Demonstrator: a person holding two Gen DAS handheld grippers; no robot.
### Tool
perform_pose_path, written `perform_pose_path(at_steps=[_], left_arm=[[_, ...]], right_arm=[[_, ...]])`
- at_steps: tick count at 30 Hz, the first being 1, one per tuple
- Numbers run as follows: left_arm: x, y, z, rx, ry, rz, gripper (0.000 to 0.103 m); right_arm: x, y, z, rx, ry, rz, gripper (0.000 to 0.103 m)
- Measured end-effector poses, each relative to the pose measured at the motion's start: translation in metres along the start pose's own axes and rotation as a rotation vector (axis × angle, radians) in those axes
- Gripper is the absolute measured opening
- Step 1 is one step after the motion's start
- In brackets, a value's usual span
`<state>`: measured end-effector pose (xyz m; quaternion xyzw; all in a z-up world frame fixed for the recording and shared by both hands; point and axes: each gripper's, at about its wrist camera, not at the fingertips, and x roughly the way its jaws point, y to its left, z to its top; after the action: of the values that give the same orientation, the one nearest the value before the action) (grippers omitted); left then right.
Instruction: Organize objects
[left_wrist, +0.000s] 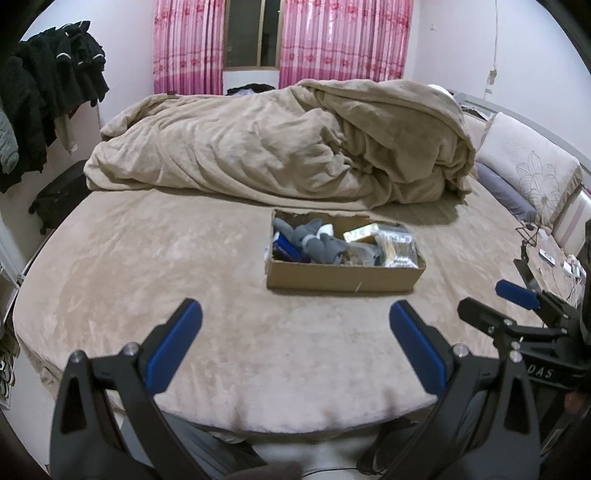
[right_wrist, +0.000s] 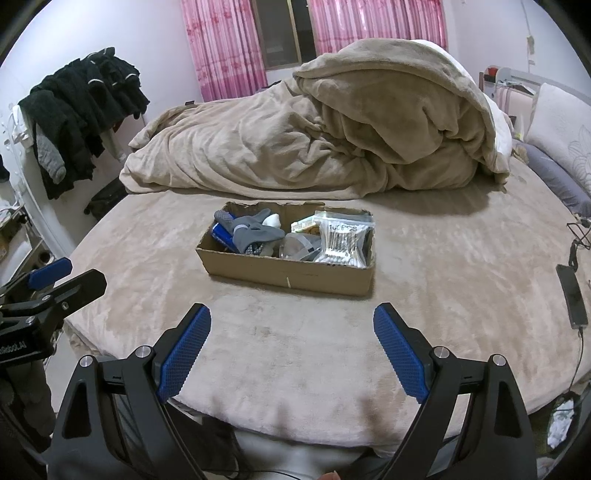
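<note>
Cardboard box (left_wrist: 343, 275) on bed (left_wrist: 147, 277), ahead of left tongs (left_wrist: 295, 314) and right tongs (right_wrist: 291, 314); both spread wide, empty

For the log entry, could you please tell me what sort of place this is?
A bedroom, most likely: a bed with a rumpled duvet, pillows at its head, and pink curtains at the window. A cardboard box sits on the bed.
</note>
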<state>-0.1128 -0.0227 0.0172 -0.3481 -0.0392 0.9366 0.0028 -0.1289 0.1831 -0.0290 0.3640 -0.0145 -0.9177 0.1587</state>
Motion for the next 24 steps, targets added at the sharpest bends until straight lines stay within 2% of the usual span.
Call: perform_pose_path(at_steps=[24], left_arm=[[0.0030, -0.0004, 0.0002, -0.009, 0.004, 0.000, 0.102]], right_arm=[[0.0022, -0.0044, 0.0004, 0.012, 0.000, 0.002, 0.092]])
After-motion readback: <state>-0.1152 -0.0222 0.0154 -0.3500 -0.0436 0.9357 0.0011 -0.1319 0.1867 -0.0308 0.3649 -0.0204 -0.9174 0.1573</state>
